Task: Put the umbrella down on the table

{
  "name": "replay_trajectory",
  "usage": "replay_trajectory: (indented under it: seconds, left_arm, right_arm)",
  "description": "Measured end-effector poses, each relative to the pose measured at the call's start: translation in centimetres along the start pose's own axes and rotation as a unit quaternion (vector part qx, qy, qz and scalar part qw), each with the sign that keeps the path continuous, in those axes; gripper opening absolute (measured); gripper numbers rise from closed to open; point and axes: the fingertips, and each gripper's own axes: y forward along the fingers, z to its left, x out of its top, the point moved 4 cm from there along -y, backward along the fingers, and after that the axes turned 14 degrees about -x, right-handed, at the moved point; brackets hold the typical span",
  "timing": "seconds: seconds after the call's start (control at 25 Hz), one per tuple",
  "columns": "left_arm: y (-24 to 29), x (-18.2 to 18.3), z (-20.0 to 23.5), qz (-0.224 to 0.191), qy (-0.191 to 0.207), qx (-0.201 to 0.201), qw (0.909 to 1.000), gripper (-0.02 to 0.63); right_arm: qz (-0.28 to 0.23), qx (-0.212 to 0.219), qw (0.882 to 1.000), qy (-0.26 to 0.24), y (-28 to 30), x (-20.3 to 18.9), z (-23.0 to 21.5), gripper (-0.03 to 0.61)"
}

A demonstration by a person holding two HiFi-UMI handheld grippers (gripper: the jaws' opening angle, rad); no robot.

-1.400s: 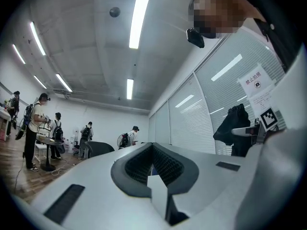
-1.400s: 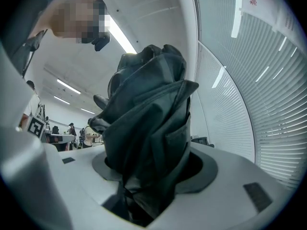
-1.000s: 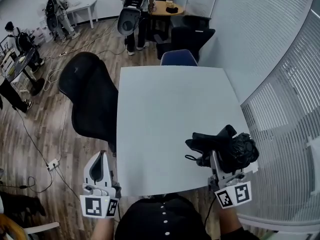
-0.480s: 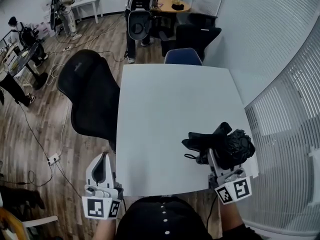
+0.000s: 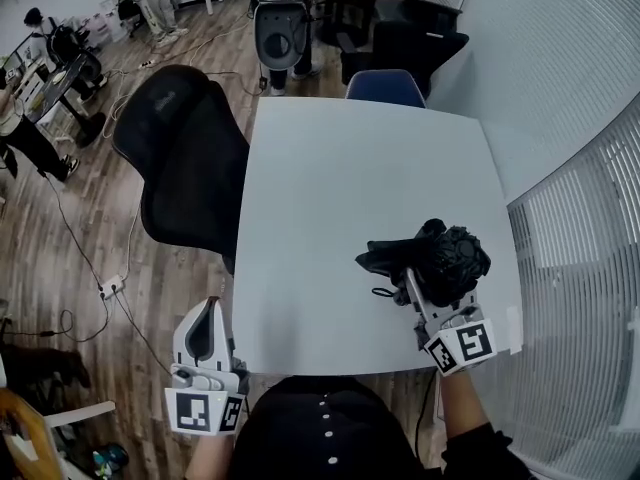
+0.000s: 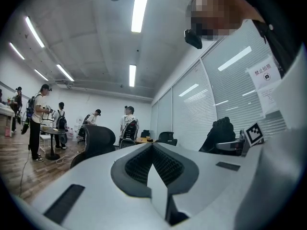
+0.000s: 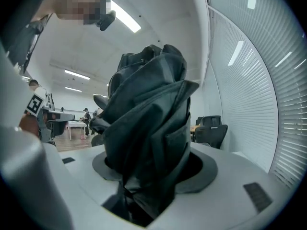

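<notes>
My right tool clamps the bundled umbrella, low over the table beneath it; setting down and letting go remain. My left tool is closed, empty.

You have one umbrella, two tools (the left tool and the right tool), one white bench, one black office chair at its left edge and one blue chair at its far edge.
</notes>
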Motion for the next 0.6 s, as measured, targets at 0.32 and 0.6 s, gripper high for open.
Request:
replay_trajectory:
  seconds: [0.32,0.6]
  left_arm:
    - [-0.3,-1.0,-0.9,0.018,-0.002,0.019,0.9996,0.014]
    - [-0.1,-2.1,-1.5,0.035,-0.006,0.027,0.999,0.014]
  right_arm:
    - [0.089,0.023,0.996,0.011,4.6,-6.6,-0.9,0.279]
    - [0.174,0.038,0.984,0.016,8.6,-13.0,-1.6,0.279]
